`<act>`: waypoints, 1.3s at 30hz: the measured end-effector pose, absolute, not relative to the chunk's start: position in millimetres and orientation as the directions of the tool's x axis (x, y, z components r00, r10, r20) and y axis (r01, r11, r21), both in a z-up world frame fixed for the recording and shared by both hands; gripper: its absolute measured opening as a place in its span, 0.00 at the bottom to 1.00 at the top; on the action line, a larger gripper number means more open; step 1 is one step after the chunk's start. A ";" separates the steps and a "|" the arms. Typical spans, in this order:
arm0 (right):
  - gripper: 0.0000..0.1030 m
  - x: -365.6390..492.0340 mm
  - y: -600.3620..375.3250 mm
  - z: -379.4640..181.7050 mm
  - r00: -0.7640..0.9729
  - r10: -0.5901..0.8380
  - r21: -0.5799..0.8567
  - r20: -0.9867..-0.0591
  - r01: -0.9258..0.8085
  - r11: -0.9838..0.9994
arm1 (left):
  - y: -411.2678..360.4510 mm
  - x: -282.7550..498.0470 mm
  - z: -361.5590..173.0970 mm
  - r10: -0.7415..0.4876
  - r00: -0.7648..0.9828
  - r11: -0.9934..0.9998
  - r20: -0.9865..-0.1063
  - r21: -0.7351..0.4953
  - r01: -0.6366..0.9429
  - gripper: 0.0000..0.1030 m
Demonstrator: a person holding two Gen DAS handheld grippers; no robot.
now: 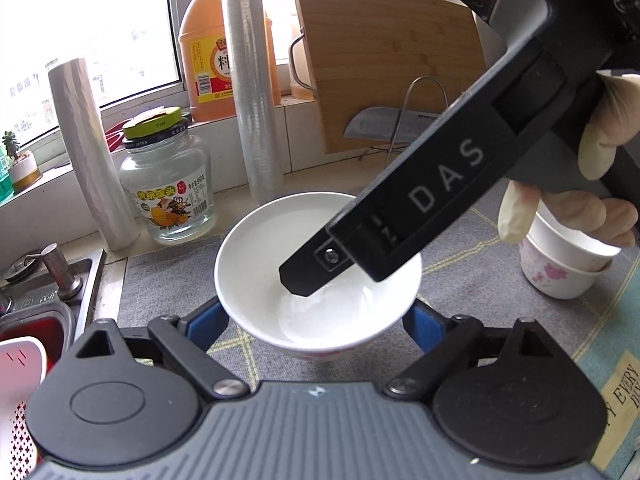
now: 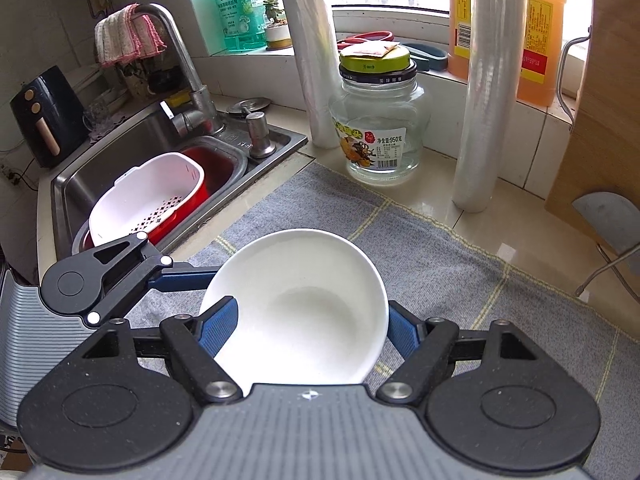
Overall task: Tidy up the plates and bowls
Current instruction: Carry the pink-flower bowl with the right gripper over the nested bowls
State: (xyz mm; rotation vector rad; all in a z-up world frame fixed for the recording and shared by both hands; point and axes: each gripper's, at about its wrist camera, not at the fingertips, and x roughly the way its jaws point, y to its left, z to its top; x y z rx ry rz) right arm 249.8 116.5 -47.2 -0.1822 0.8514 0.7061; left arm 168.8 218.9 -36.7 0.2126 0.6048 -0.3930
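Observation:
A white bowl sits between my left gripper's blue pads, which press on its outer wall from both sides. It is above a grey checked mat. From the upper right, a gloved hand brings in my right gripper, and one black finger dips inside the bowl. In the right wrist view the same bowl tilts toward the camera. My right gripper has its left pad over the rim inside and its right pad against the outer wall. The left gripper's finger runs behind the bowl.
Stacked floral bowls stand at the right on the mat. A glass jar, two film rolls, a cutting board and a knife line the back. The sink on the left holds a white colander.

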 end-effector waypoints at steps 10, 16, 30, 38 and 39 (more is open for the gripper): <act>0.81 216.4 90.0 -43.4 0.463 0.502 0.154 -0.730 -0.604 0.782 | 200.5 140.4 -24.9 -0.326 0.728 0.875 -0.603 0.098 0.473 0.90; 0.81 200.2 71.7 -37.8 0.480 0.494 0.162 -0.725 -0.578 0.800 | 186.8 130.8 -15.1 -0.352 0.711 0.840 -0.608 0.129 0.526 0.90; 0.81 168.1 25.6 -22.6 0.553 0.433 0.153 -0.712 -0.480 0.864 | 149.4 121.6 -0.8 -0.448 0.657 0.727 -0.606 0.181 0.663 0.90; 0.81 155.3 -9.2 -11.1 0.616 0.366 0.125 -0.698 -0.398 0.909 | 119.1 124.9 5.9 -0.532 0.621 0.666 -0.576 0.168 0.726 0.90; 0.81 153.6 -14.1 -10.4 0.625 0.355 0.121 -0.696 -0.384 0.915 | 115.1 125.3 6.4 -0.543 0.614 0.657 -0.572 0.165 0.735 0.90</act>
